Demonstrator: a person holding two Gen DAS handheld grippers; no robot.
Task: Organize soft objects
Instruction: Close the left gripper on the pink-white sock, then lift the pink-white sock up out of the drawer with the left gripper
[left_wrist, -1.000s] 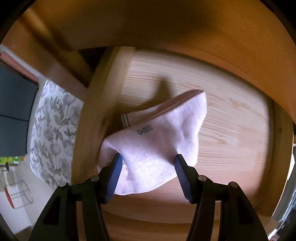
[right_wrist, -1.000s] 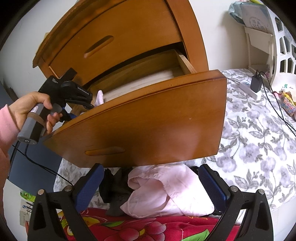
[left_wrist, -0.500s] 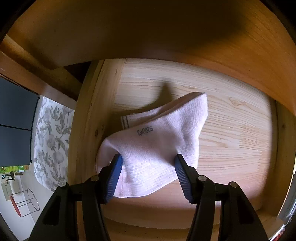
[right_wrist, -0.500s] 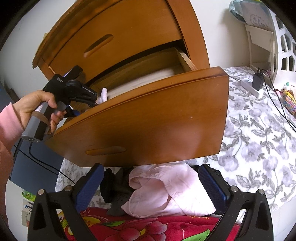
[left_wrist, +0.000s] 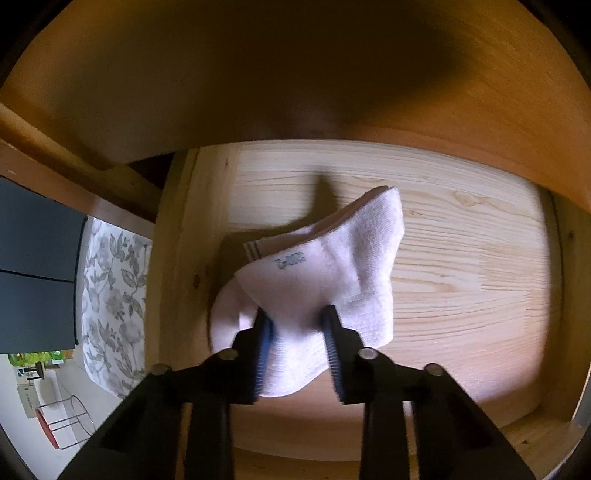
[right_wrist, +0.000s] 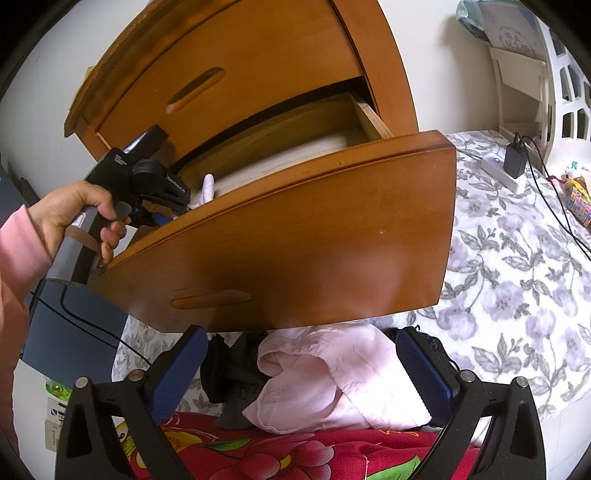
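A pale pink sock (left_wrist: 332, 258) lies folded on the light wood floor of the open drawer (left_wrist: 461, 277), near its left wall. My left gripper (left_wrist: 295, 317) points down into the drawer and its jaws are closing, with the blue pads pinching the sock's near part. In the right wrist view a hand (right_wrist: 81, 206) holds that gripper over the drawer's left end, and a tip of the sock (right_wrist: 208, 186) shows above the drawer front (right_wrist: 295, 240). My right gripper (right_wrist: 303, 369) stands open above a pink garment (right_wrist: 314, 376) lying beside a dark garment (right_wrist: 232, 369).
The pulled-out drawer overhangs the clothes pile. Above it, the upper drawer (right_wrist: 221, 74) is shut. A red floral blanket (right_wrist: 295, 454) lies nearest. A flowered bedsheet (right_wrist: 517, 277) spreads to the right, with a charger and cable (right_wrist: 513, 162) and a white shelf (right_wrist: 546, 74) beyond.
The left gripper's jaws have drawn together on the sock, bunching it between the pads. The sock has shifted slightly right in the drawer. The right gripper has not moved.
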